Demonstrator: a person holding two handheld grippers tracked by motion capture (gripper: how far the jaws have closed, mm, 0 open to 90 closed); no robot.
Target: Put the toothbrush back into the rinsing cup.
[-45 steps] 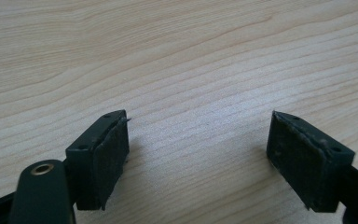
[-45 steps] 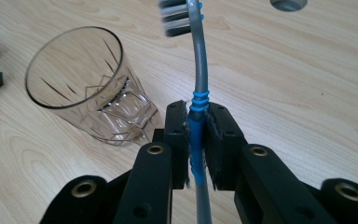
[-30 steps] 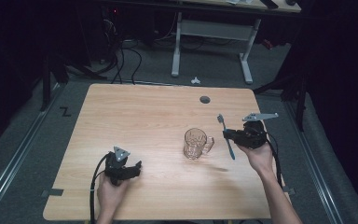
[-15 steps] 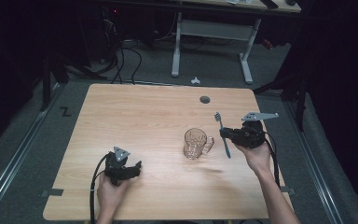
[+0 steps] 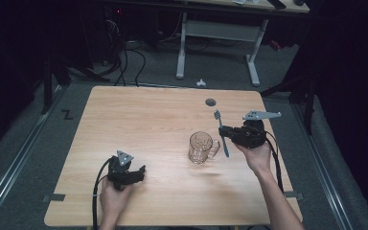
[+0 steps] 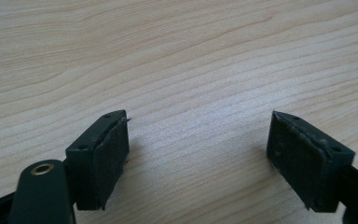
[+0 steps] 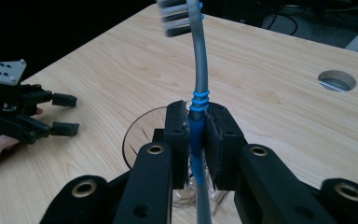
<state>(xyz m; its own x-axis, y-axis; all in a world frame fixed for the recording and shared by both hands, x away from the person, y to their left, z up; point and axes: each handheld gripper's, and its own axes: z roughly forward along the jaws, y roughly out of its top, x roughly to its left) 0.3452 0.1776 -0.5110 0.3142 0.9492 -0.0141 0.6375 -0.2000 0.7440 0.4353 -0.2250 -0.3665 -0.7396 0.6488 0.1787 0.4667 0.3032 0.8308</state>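
Since a second ago: right gripper (image 5: 224, 131) has slid a little left with the toothbrush (image 5: 221, 132), now just beside the glass mug (image 5: 201, 147); left gripper (image 5: 143, 170) hasn't budged.
Left hand (image 5: 112, 200): nearest us, at the near edge of the table (image 5: 139, 120), wrapped round the left gripper's body.
Left gripper: low over the wood, jaws spread wide, and the left gripper view shows bare wood grain between the two pads (image 6: 107, 158). Holding nothing.
Right hand (image 5: 258, 157): coming in on the right, a bit farther up the table, carrying the right gripper level.
Right gripper: jaws clamped on the toothbrush, and the right gripper view shows both pads pressed on the blue part of the handle.
Toothbrush: held off the table, grey neck rising past the jaws, bristle head at the far end, handle tail toward us; in the high view it stands just right of the mug.
Glass mug: clear, upright on the table, right of centre, handle toward the right gripper; in the right gripper view its rim sits directly behind and below the closed jaws.
Cable hole (image 5: 211, 101): round, farther back on the table, well apart from the action.
Far floor: white desk legs (image 5: 253, 57) and dark cables beyond the table.
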